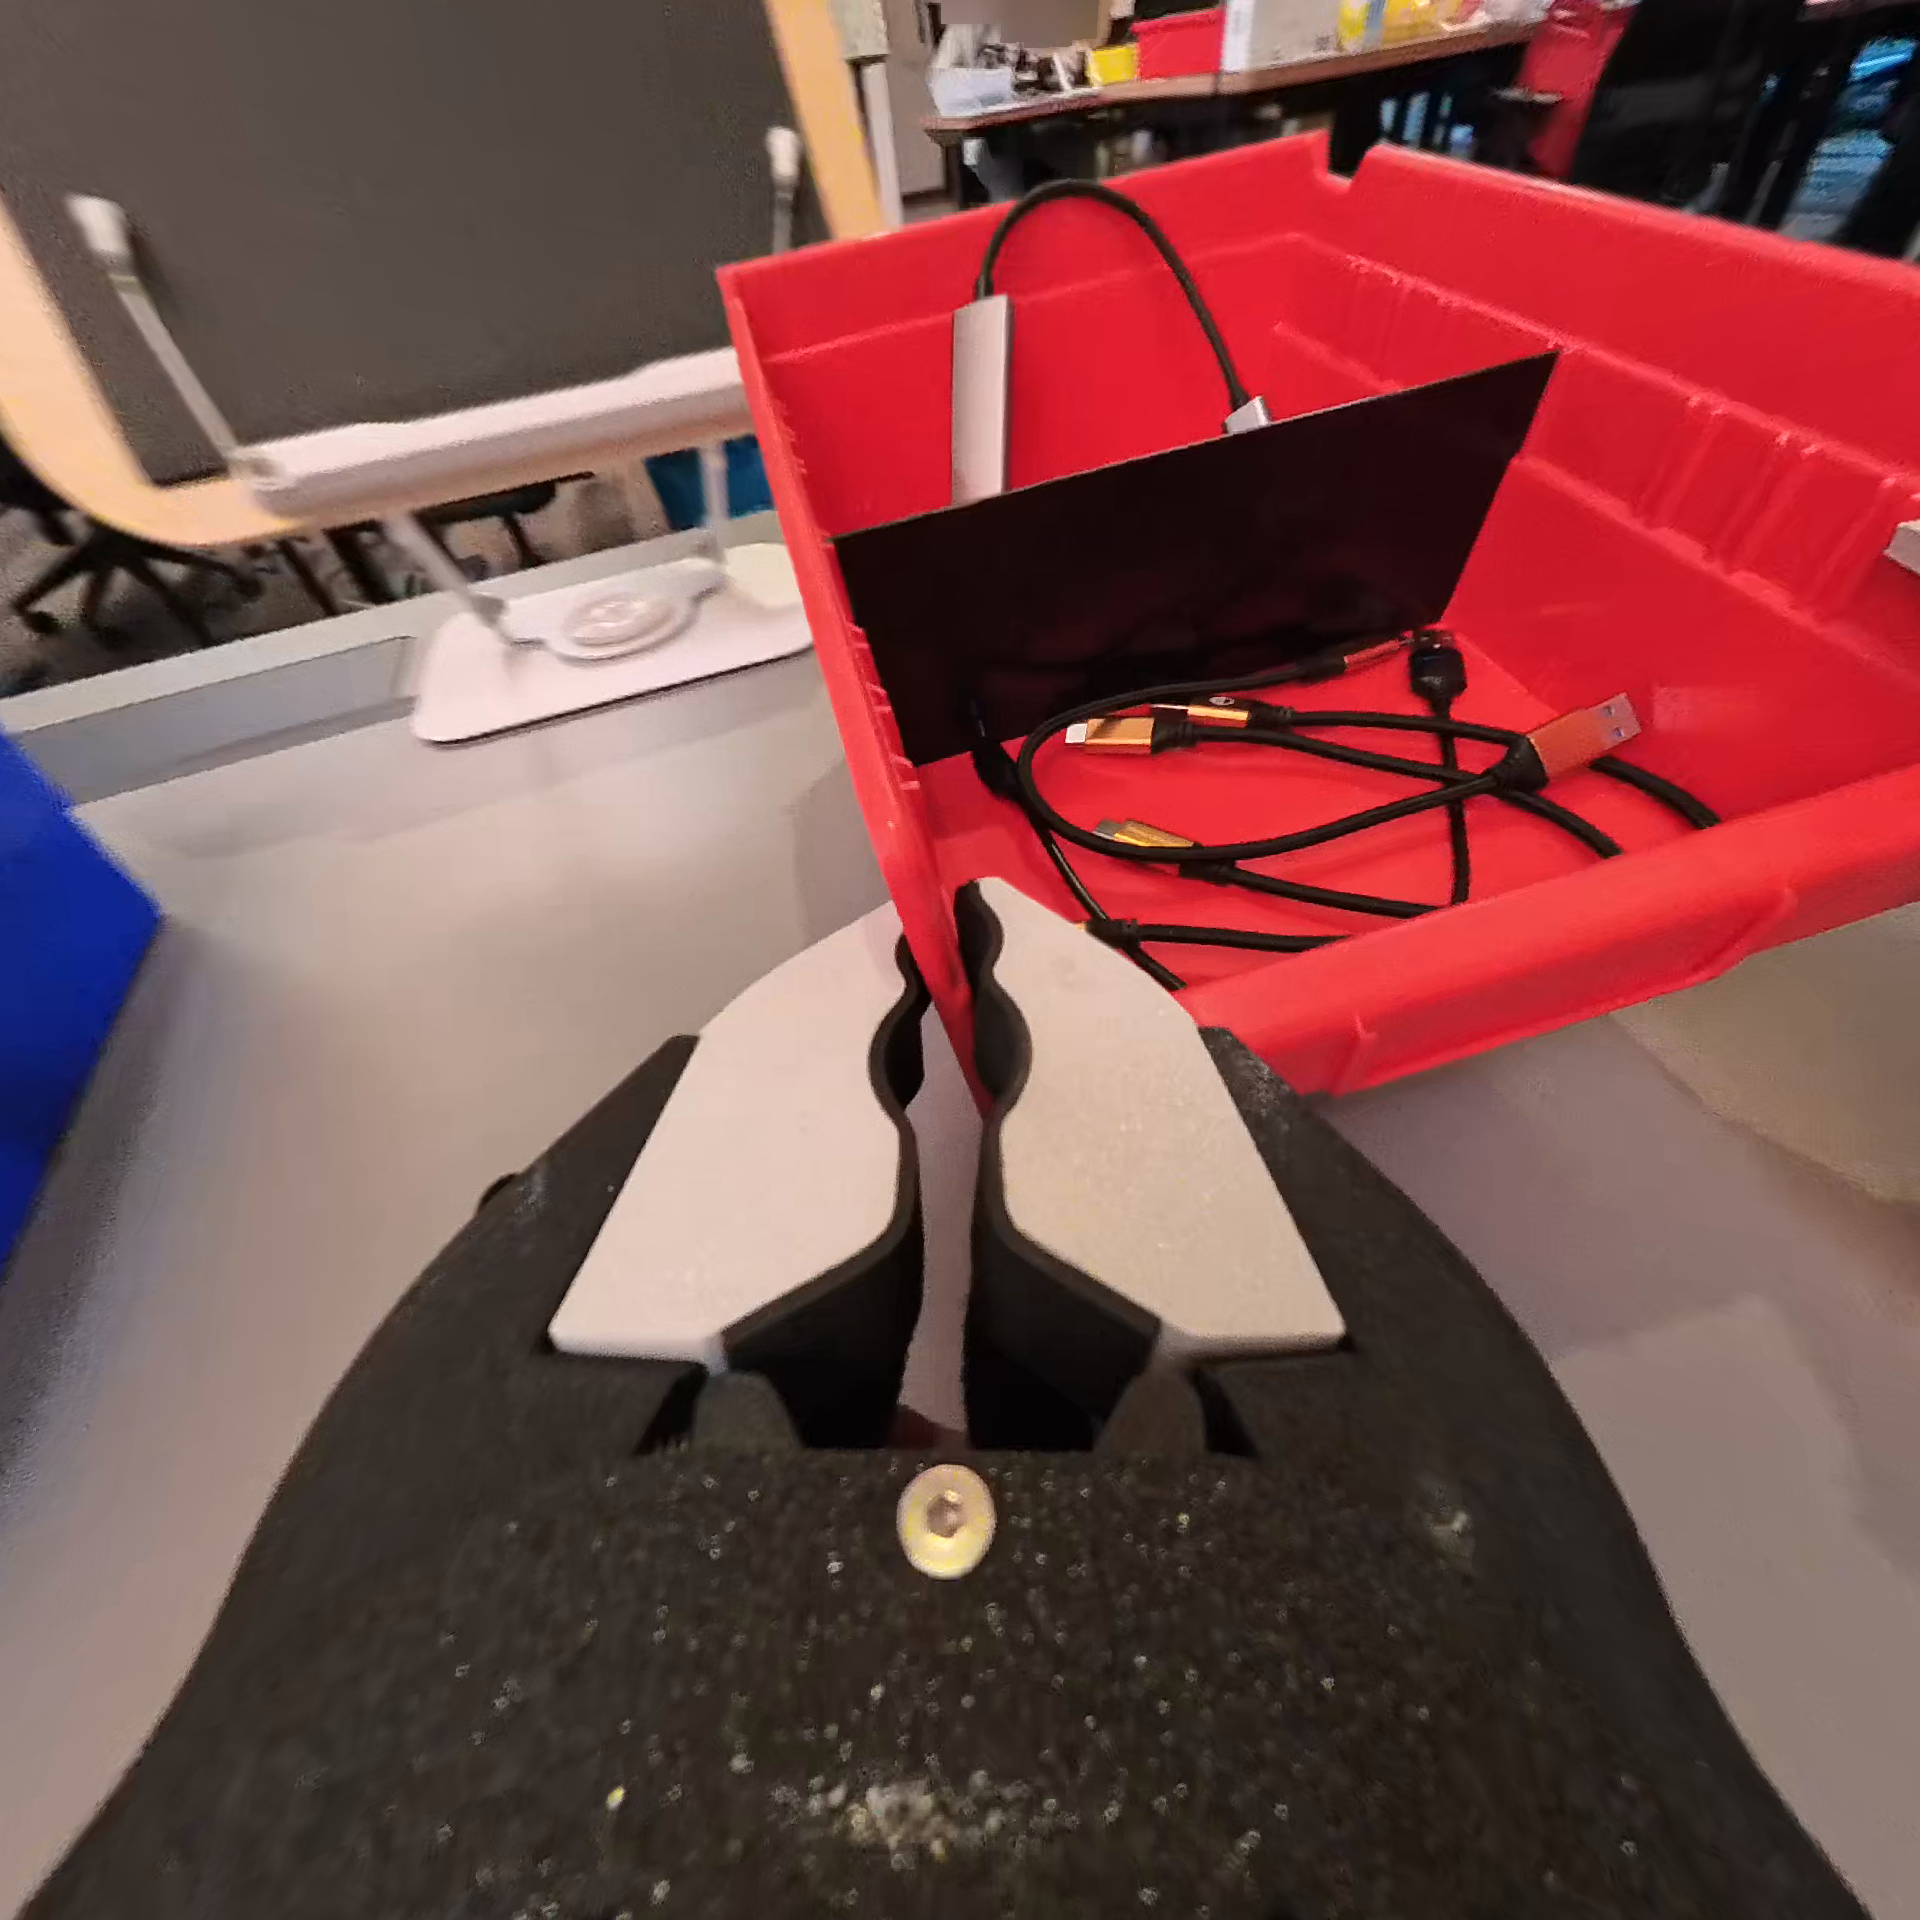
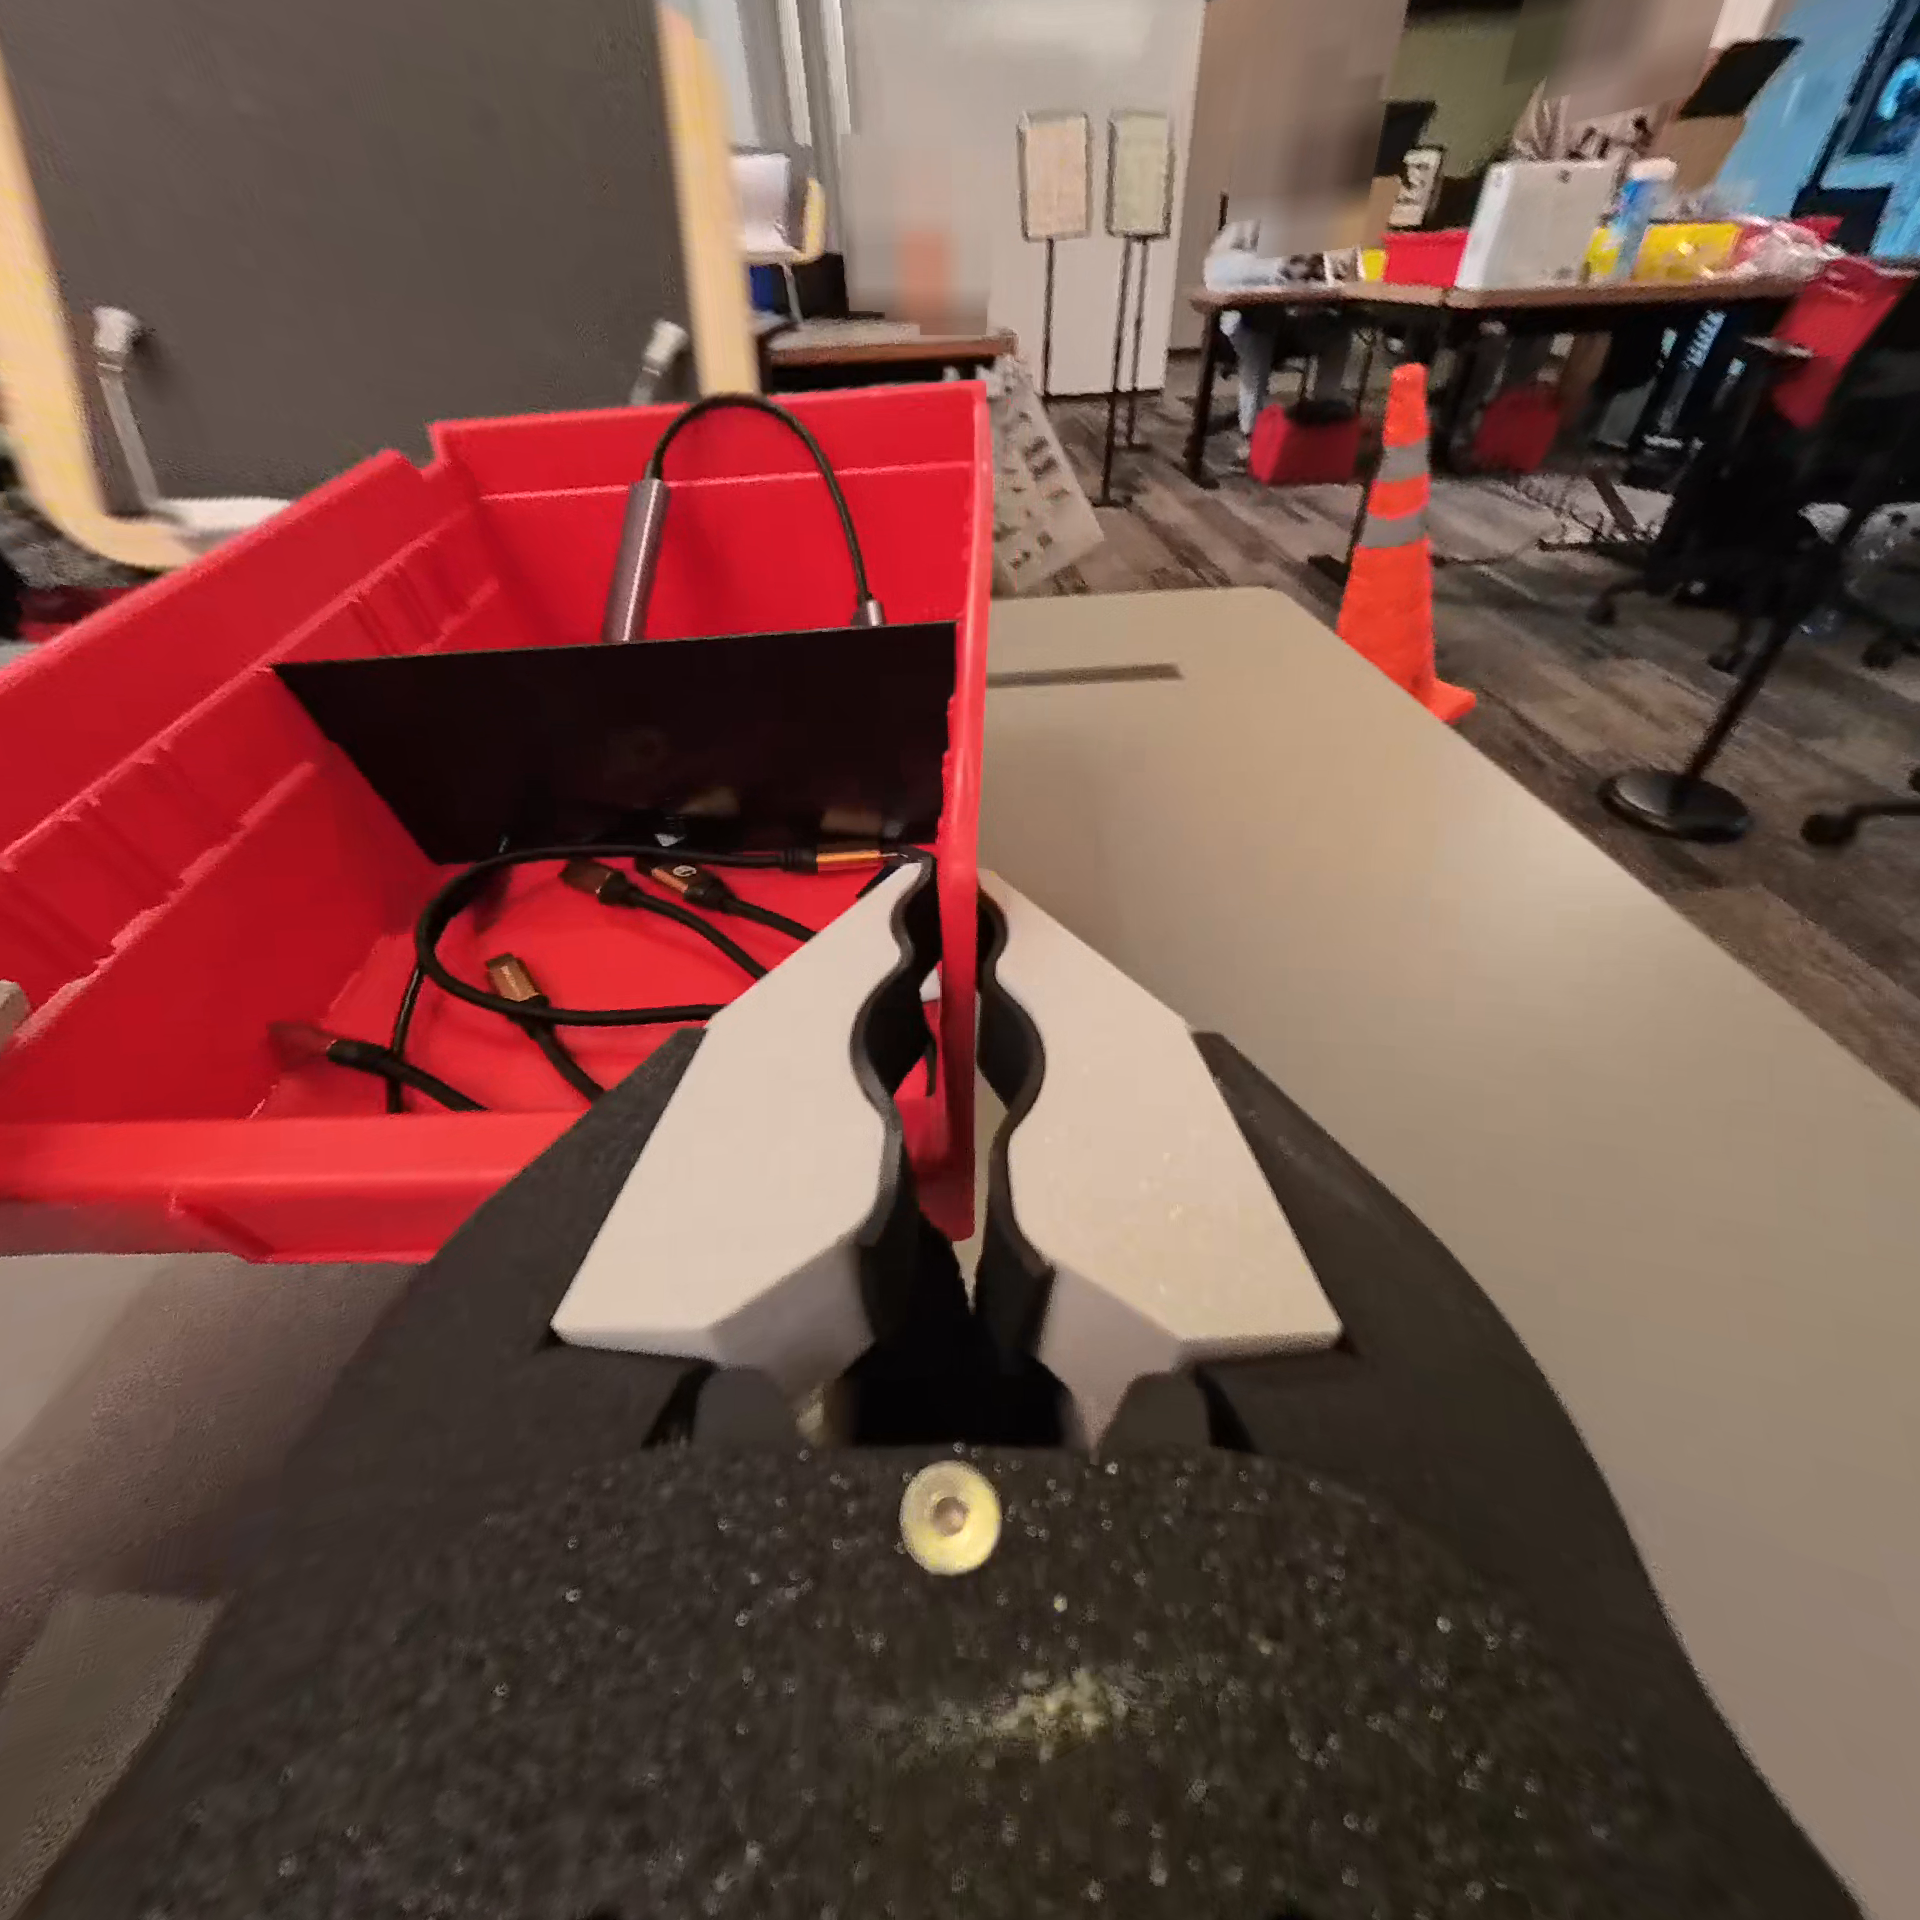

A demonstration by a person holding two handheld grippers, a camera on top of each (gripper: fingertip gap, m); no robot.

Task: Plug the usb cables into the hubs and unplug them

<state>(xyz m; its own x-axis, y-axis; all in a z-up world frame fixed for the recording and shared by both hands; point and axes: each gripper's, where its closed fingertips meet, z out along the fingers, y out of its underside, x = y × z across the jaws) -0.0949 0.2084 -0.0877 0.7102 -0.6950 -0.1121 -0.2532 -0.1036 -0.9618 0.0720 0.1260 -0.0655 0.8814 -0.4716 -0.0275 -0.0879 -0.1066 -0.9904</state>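
Note:
A red plastic bin (image 1: 1558, 987) stands on a grey table. My left gripper (image 1: 943, 935) is shut on the bin's left side wall (image 1: 883, 769) near its front corner, one pad outside and one inside. My right gripper (image 2: 954, 894) is shut on the bin's right side wall (image 2: 964, 727) in the same way. A black divider (image 1: 1174, 582) stands across the bin; it also shows in the right wrist view (image 2: 644, 727). In front of it lie black cables with gold plugs (image 1: 1351, 790), also seen in the right wrist view (image 2: 582, 966). Behind it a grey adapter (image 1: 979, 395) leans upright.
A white stand base (image 1: 603, 665) lies on the table left of the bin. A blue thing (image 1: 62, 987) is at the far left edge. An orange cone (image 2: 1397, 551) stands on the floor beyond the table's right side, with cluttered tables and chairs farther back. The tips of one gripper are about 20 cm away from the tips of the other.

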